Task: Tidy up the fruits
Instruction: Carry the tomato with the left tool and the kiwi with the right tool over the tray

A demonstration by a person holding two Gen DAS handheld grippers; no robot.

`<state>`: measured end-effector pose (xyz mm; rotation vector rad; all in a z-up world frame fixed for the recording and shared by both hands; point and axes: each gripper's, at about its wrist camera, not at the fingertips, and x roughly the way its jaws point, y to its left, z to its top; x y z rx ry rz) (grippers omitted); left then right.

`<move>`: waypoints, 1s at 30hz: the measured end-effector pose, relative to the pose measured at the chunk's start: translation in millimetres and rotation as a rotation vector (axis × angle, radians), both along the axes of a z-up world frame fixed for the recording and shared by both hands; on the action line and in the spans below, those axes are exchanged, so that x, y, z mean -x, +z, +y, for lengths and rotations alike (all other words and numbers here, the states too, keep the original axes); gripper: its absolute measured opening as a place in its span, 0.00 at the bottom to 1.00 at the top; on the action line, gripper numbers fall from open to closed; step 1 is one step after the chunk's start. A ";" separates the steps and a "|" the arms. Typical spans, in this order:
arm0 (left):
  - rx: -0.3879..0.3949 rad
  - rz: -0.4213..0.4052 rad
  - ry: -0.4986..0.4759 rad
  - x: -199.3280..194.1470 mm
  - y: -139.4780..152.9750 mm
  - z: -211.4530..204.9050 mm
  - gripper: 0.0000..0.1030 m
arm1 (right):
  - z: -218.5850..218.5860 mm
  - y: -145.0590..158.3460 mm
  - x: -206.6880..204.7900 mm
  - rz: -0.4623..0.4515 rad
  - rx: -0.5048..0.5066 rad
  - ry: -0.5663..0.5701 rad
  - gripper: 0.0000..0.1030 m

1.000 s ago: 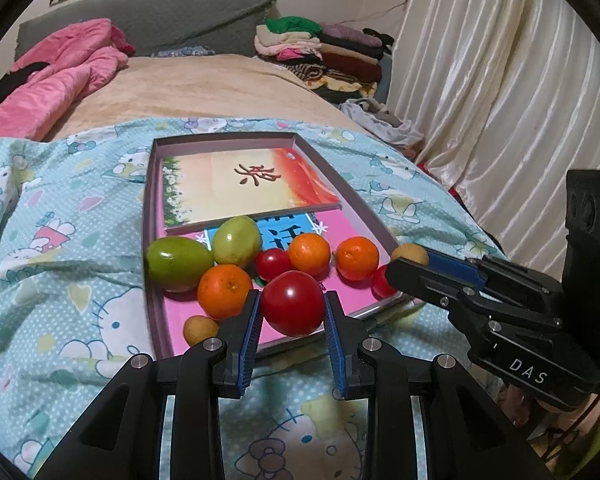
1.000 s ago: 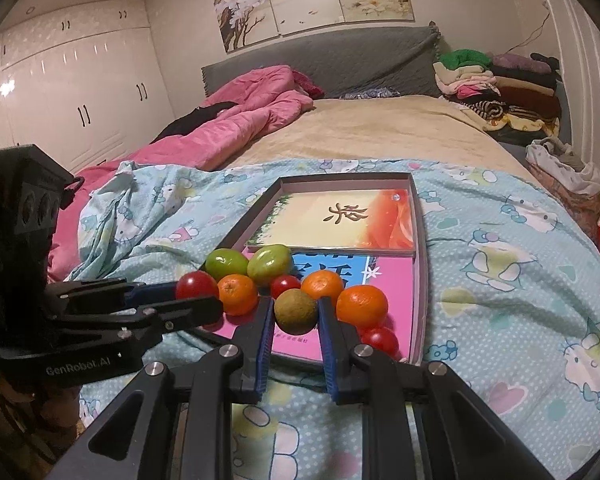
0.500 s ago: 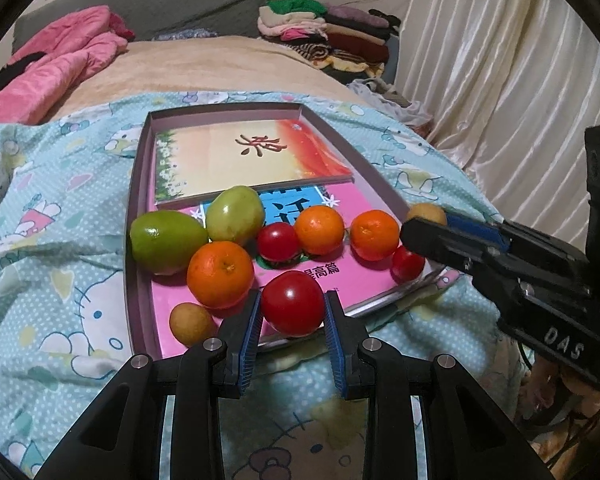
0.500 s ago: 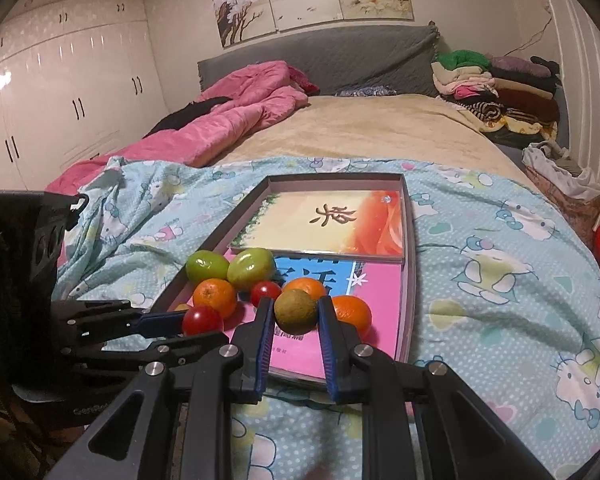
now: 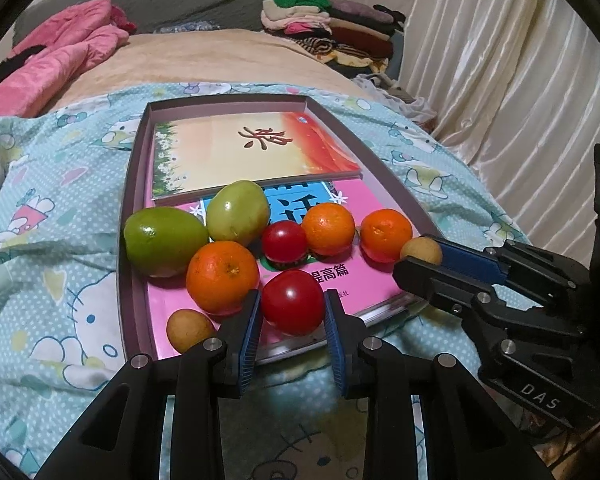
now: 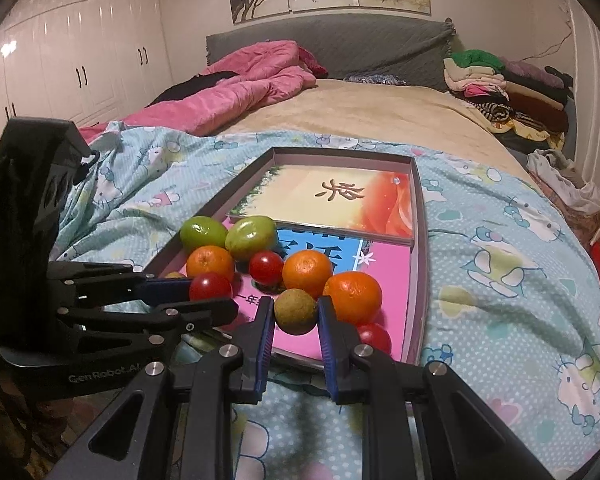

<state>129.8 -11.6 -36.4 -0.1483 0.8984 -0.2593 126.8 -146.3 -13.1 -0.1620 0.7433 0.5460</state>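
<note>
The left gripper [image 5: 292,312] held its blue-padded fingers [image 5: 249,332] narrow, clamped on a round red tomato [image 5: 292,303] above the near edge of the shallow grey cardboard tray [image 5: 134,216]. The right gripper [image 6: 295,322] pinched a small brown-green round fruit [image 6: 295,311] between its pads, beside an orange mandarin [image 6: 353,297] over the same tray.

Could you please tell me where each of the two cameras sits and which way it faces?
Left wrist: on the left gripper, looking down along its fingers at the tray on the bed; it is shut on a red tomato; the right gripper enters from the right.
Right wrist: on the right gripper, facing the bed's headboard; it is shut on a small brown fruit; the left gripper enters from the left.
Shared: the tray, its oranges and green fruits, both held fruits.
</note>
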 end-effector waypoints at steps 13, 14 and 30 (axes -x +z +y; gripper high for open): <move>-0.021 -0.004 -0.022 -5.5 -1.4 -5.4 0.30 | 1.1 -10.6 -3.7 0.032 0.029 -0.019 0.21; -0.022 -0.003 -0.024 -5.9 -1.9 -6.0 0.30 | 1.3 -11.2 -4.1 0.035 0.029 -0.019 0.21; -0.022 0.021 -0.037 -15.7 -6.4 -8.4 0.30 | -3.8 -16.8 -12.9 0.088 0.002 -0.049 0.21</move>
